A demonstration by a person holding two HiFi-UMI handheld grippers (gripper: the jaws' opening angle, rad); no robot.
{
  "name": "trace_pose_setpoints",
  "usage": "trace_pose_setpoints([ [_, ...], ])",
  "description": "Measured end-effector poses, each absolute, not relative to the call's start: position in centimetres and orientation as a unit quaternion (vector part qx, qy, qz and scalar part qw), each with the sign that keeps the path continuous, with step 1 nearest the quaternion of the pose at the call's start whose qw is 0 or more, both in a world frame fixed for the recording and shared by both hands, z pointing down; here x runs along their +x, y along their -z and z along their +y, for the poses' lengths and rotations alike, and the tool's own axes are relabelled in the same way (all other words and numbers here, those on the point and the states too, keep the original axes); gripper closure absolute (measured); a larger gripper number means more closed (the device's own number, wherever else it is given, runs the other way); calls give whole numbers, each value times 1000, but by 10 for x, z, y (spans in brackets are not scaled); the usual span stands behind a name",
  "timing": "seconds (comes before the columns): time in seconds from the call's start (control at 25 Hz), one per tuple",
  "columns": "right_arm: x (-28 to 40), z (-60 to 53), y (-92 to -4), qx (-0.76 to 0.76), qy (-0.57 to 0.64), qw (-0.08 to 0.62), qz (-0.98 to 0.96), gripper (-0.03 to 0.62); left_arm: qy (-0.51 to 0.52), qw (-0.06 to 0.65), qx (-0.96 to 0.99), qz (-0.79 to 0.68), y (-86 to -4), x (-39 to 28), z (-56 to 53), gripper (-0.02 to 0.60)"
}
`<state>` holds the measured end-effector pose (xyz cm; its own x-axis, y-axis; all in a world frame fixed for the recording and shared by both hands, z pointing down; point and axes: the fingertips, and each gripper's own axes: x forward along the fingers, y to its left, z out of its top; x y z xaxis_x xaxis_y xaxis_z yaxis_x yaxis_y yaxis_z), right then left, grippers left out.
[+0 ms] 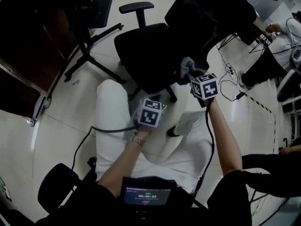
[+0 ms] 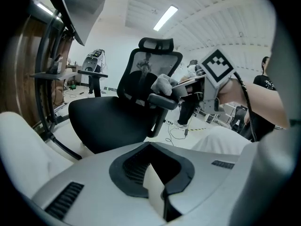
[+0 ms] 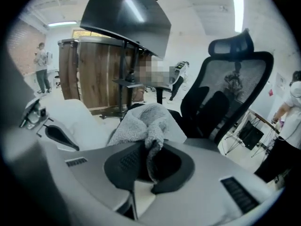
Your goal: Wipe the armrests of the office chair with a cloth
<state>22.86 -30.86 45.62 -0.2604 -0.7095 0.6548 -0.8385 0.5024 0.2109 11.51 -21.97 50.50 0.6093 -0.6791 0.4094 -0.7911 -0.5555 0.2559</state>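
you sit facing a black office chair at your 12 o'clock, its seat turned toward you and its mesh back and headrest rising behind. your right gripper reaches out toward 1 o'clock, and its jaws are closed on a grey fluffy cloth; in the right gripper view the cloth bunches up out of the pinch and fills the space in front of the jaws. in the left gripper view the cloth rests on top of the near armrest, with the right gripper just behind it at 3 o'clock. the far armrest stands bare on the other side of the seat, near 12 o'clock in the head view. your left gripper hangs low above your left knee, well apart from the chair, its jaws together with nothing between them. your legs, in white trousers, stretch toward the chair base. a dark wooden desk sits at 10 o'clock, and cables trail over the pale floor at 2 o'clock.
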Motion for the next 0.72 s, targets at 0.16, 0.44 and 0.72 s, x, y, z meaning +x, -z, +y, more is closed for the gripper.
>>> trace_pose_setpoints([
  [0.16,175,-272,-447,419,-85,331,-841,551,-127,207,874,-421,-499,116,-223,580],
  [0.44,237,-310,-413,490,-71,286,-820,553,-130,208,874,-420,-498,113,-215,580],
  [0.72,365,-378,-415,614,-32,394,-683,553,-130,207,874,-420,-498,114,-215,580],
])
